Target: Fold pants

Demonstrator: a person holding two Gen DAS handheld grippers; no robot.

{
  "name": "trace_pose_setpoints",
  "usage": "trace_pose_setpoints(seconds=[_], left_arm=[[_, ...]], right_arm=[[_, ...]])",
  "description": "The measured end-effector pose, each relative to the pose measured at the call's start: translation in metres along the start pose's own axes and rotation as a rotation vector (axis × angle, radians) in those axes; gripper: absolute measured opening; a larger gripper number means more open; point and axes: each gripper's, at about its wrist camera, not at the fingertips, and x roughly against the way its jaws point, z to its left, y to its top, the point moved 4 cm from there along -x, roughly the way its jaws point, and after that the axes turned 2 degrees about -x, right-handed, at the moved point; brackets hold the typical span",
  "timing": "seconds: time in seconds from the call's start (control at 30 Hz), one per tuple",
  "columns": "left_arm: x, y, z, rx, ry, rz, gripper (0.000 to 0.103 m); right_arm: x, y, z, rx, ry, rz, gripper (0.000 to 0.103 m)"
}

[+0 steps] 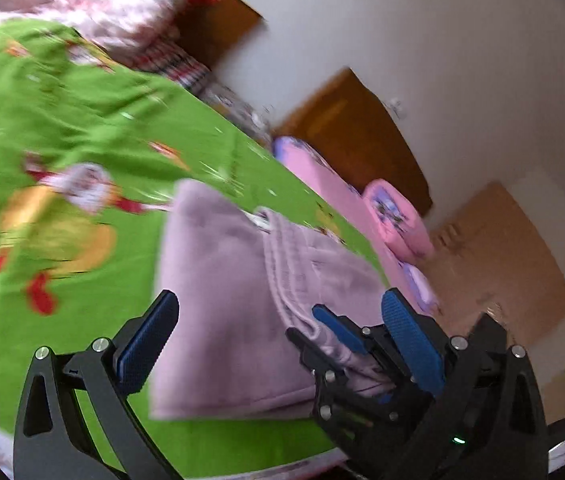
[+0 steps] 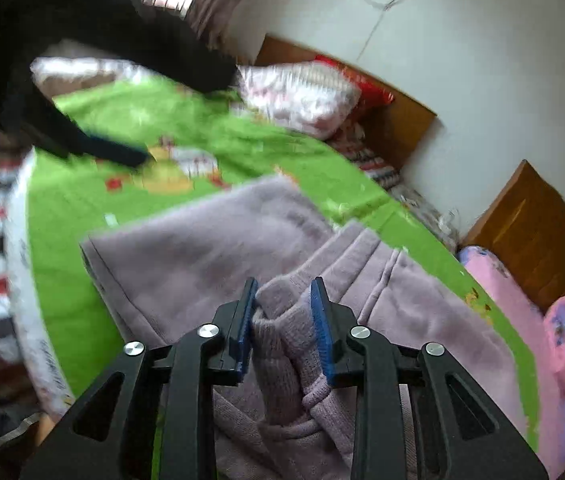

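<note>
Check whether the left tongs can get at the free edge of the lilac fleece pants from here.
Probably yes: the left tongs are open above the lilac fleece pants, nothing lying between. The right tongs grip the ribbed waistband close by, which could crowd that side.

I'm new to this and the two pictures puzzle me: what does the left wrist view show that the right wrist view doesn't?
Only the left view: its own tongs wide open over the pants, with the right tongs clamped on the fabric seen from outside, and a light brown board.

Only the right view: a close look at the right tongs pinching the cuff, plus a curtain.

Both: pants, green sheet, pink pillows.
</note>
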Motion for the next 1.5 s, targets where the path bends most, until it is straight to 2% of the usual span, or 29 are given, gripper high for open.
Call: trace_pose_setpoints(seconds=[0.03, 0.07, 0.1, 0.17, 0.23, 0.3, 0.37, 0.43, 0.67, 0.73, 0.8, 0.87, 0.93, 0.97, 1.03, 1.1, 1.17, 1.3, 1.37, 1.43, 1.5], left_arm=[[-0.011, 0.001, -0.005, -0.013, 0.0, 0.027, 0.101], [-0.018, 0.001, -0.008, -0.022, -0.006, 0.046, 0.101], [-0.026, 0.001, -0.01, -0.026, -0.015, 0.064, 0.101], [-0.042, -0.005, -0.014, -0.009, -0.04, 0.106, 0.101], [-0.052, -0.012, -0.017, 0.015, -0.071, 0.144, 0.101], [-0.061, -0.021, -0.024, 0.023, -0.101, 0.175, 0.101], [-0.068, -0.024, -0.029, 0.016, -0.095, 0.177, 0.101], [-0.073, -0.025, -0.032, 0.022, -0.081, 0.177, 0.101], [-0.07, -0.024, -0.03, 0.048, -0.078, 0.155, 0.101], [-0.063, -0.023, -0.023, 0.053, -0.081, 0.147, 0.101], [-0.054, -0.023, -0.018, 0.055, -0.08, 0.143, 0.101], [-0.051, -0.023, -0.015, 0.057, -0.085, 0.141, 0.101], [-0.049, -0.023, -0.015, 0.055, -0.095, 0.138, 0.101], [-0.046, -0.024, -0.015, 0.053, -0.099, 0.137, 0.101], [-0.042, -0.026, -0.017, 0.049, -0.12, 0.138, 0.101], [-0.039, -0.029, -0.02, 0.048, -0.147, 0.141, 0.101], [-0.036, -0.033, -0.023, 0.051, -0.178, 0.148, 0.101], [-0.037, -0.035, -0.031, 0.068, -0.265, 0.168, 0.101], [-0.043, -0.036, -0.032, 0.086, -0.318, 0.2, 0.101], [-0.053, -0.038, -0.03, 0.113, -0.345, 0.236, 0.101], [-0.063, -0.038, -0.031, 0.139, -0.373, 0.265, 0.101]], right_arm=[[0.008, 0.002, -0.005, -0.016, 0.041, -0.021, 0.069], [0.015, 0.007, -0.009, -0.029, 0.063, -0.031, 0.083], [0.026, 0.008, -0.018, -0.057, 0.098, -0.058, 0.089], [0.045, 0.01, -0.034, -0.115, 0.15, -0.103, 0.086], [0.066, 0.006, -0.052, -0.146, 0.149, -0.131, 0.078], [0.072, -0.007, -0.061, -0.099, 0.097, -0.088, 0.071], [0.07, -0.022, -0.064, -0.053, 0.058, -0.041, 0.065], [0.062, -0.033, -0.062, -0.029, 0.067, 0.013, 0.057], [0.031, -0.041, -0.03, 0.13, 0.068, 0.08, 0.056], [0.027, -0.046, -0.025, 0.155, 0.072, 0.096, 0.06], [0.023, -0.05, -0.02, 0.203, 0.045, 0.109, 0.06], [0.018, -0.054, -0.018, 0.244, 0.017, 0.118, 0.058], [0.015, -0.055, -0.019, 0.255, 0.008, 0.109, 0.048], [0.016, -0.056, -0.021, 0.242, 0.022, 0.108, 0.045], [0.021, -0.053, -0.028, 0.194, 0.055, 0.093, 0.031], [0.027, -0.05, -0.031, 0.183, 0.051, 0.074, 0.025], [0.033, -0.045, -0.036, 0.132, 0.055, 0.048, 0.023], [0.04, -0.036, -0.054, 0.002, 0.129, 0.036, 0.023], [0.04, -0.037, -0.06, -0.033, 0.165, 0.045, 0.023], [0.039, -0.036, -0.072, -0.125, 0.233, 0.039, 0.023], [0.039, -0.034, -0.075, -0.138, 0.233, 0.022, 0.022]])
